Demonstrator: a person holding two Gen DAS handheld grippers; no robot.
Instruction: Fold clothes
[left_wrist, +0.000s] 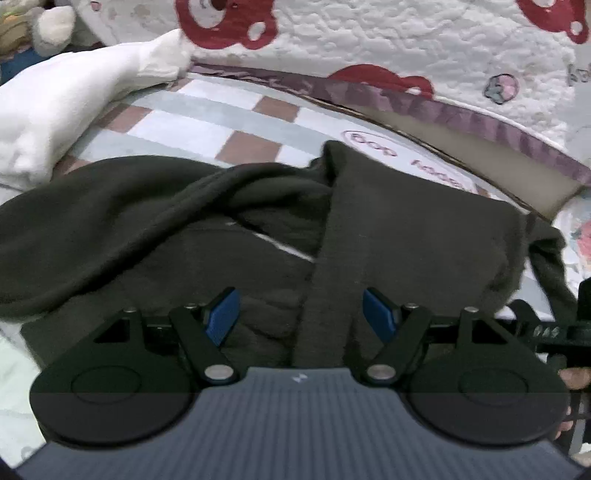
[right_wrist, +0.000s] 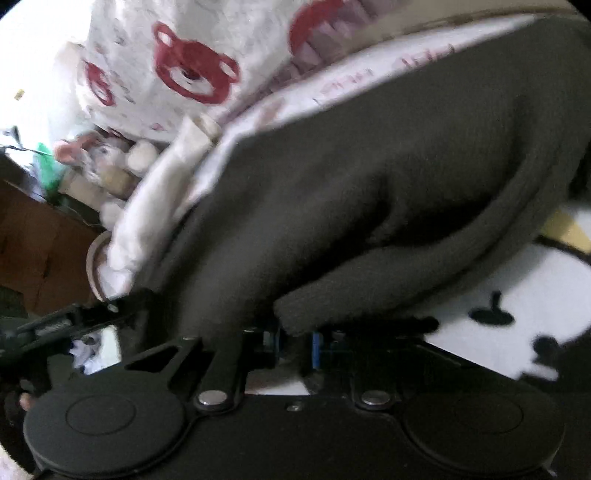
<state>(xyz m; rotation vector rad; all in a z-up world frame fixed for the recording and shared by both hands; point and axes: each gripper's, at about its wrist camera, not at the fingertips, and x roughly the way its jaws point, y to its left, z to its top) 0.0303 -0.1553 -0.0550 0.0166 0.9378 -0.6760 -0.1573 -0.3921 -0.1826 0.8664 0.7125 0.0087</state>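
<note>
White cloth: a crumpled white fabric bundle (left_wrist: 70, 107) lies at ten o'clock in the left wrist view, its lower edge meeting the dark garment.
Garment: a dark olive-grey fleece garment (left_wrist: 184, 221) sprawls on the checked pastel bedsheet (left_wrist: 207, 122), bunched and only partly flattened, with one long band of it running from twelve down to six o'clock.
Left gripper: the left gripper (left_wrist: 301, 312), black with blue pads, hangs over the garment with jaws spread wide; the band passes between them, but the pads do not press it.
Backdrop: a white quilt printed with red bears (left_wrist: 369, 40) rises behind, from twelve to two o'clock.
Right gripper: the right gripper (right_wrist: 297, 349) has its jaws drawn close, pinching a rolled edge of the garment at six o'clock in its own view.
Risk, grip: the pinch looks shallow, right at the hem, so a pull could slip the fleece free.
Risk, fold: with only one side held, lifting may drag the heap crooked and bunch it further.
Risk, snag: the white bundle could be swept along.
</note>
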